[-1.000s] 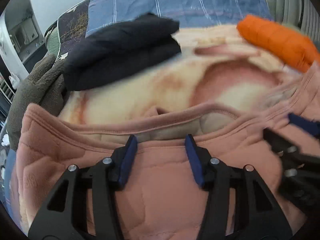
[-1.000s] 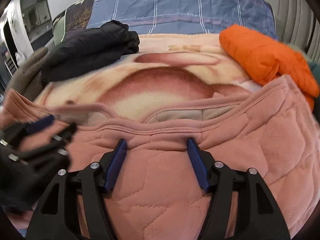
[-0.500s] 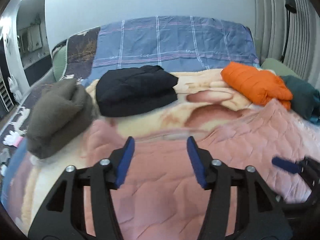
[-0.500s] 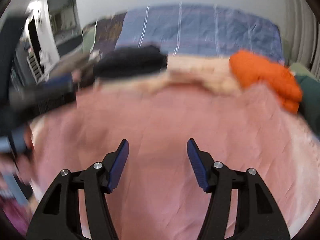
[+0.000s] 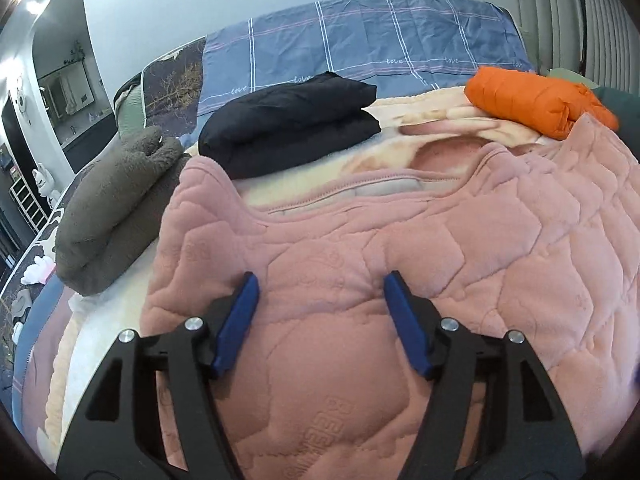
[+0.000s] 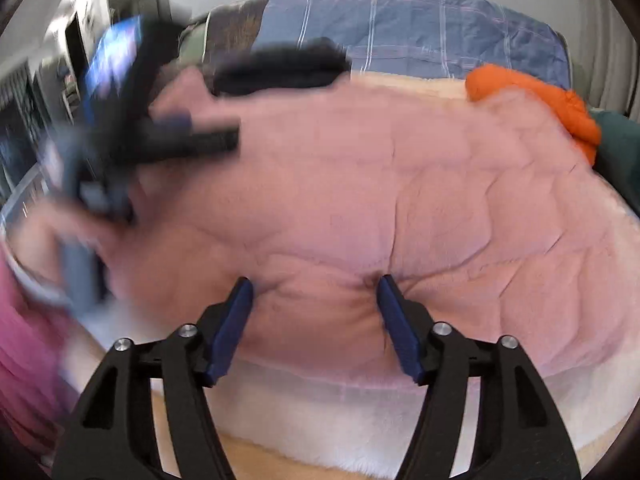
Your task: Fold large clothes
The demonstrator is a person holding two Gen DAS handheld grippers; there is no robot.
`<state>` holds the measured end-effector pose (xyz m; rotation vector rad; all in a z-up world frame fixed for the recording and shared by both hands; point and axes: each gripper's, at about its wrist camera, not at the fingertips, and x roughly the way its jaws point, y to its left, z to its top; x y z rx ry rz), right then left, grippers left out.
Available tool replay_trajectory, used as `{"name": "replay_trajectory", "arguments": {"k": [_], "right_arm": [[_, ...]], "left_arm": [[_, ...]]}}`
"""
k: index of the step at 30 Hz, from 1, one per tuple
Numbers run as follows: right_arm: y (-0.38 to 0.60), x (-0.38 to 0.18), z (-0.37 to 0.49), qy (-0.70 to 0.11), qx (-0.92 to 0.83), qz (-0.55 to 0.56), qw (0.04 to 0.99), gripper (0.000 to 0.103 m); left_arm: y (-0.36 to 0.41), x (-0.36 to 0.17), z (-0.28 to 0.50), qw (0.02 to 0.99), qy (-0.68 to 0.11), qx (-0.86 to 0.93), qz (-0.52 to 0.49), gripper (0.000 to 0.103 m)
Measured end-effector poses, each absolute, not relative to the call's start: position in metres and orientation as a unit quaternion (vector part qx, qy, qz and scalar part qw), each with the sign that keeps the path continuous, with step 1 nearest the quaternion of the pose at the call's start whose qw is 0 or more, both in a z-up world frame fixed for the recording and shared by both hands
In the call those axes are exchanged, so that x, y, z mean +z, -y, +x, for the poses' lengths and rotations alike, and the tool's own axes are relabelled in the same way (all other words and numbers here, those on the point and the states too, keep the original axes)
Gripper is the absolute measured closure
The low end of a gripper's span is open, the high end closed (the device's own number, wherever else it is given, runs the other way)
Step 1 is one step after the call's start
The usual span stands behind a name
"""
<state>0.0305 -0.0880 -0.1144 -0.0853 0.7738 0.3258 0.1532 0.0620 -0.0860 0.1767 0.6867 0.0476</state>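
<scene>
The pink quilted garment [image 5: 420, 248] lies spread across the cream blanket [image 5: 304, 164] on the bed, neckline toward the far side, one shoulder corner beside the folded black garment [image 5: 292, 132]. Its body looks flattened out but shows no fold of its own yet, so this piece is, I judge, at the very start: laid out and smoothed, sleeves and halves yet to be brought in.

The left tool [image 5: 320, 316] hovers over the pink fabric near its left side, jaws spread and opening, with fabric under the gap but nothing pinched. The right tool [image 6: 316, 324] sits at the near hem; its jaws are opening too, and puckers run to both pads. That view is blurred, so whether the pads press the cloth I cannot tell for sure; it reads as a release.

Around it, three pieces appear already folded: the black one, a grey-brown fleece [image 5: 108, 216] at the left, and an orange puffy jacket [image 5: 536, 100] at the far right, with a dark green item [image 6: 616, 152] beyond it.
</scene>
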Motion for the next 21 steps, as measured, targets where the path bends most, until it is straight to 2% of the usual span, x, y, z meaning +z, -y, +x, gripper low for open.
{"name": "replay_trajectory", "arguments": {"k": [4,8,11,12,14,18,21], "right_arm": [[0.105,-0.088,0.019,-0.363,0.170,-0.003,0.916,0.037],[0.150,-0.046,0.009,-0.280,0.071,-0.003,0.957,0.036],[0.200,-0.069,0.026,-0.332,-0.004,0.058,0.942,0.036],[0.220,-0.092,0.038,-0.368,-0.020,0.082,0.926,0.037],[0.231,-0.116,0.040,-0.372,0.012,0.097,0.923,0.034],[0.198,-0.094,0.030,-0.375,-0.029,0.015,0.927,0.033],[0.208,-0.065,0.020,-0.359,0.007,0.077,0.930,0.033]], "left_arm": [[-0.062,-0.089,0.150,0.939,-0.333,0.016,0.084,0.036],[-0.064,-0.089,0.149,0.940,-0.336,0.004,0.065,0.036],[-0.063,-0.090,0.148,0.940,-0.335,0.005,0.068,0.036],[-0.063,-0.090,0.147,0.940,-0.335,0.004,0.066,0.035],[-0.063,-0.089,0.147,0.941,-0.333,-0.001,0.062,0.035],[-0.065,-0.088,0.147,0.941,-0.335,-0.002,0.057,0.035],[-0.078,-0.073,0.141,0.941,-0.337,-0.028,0.015,0.035]]}}
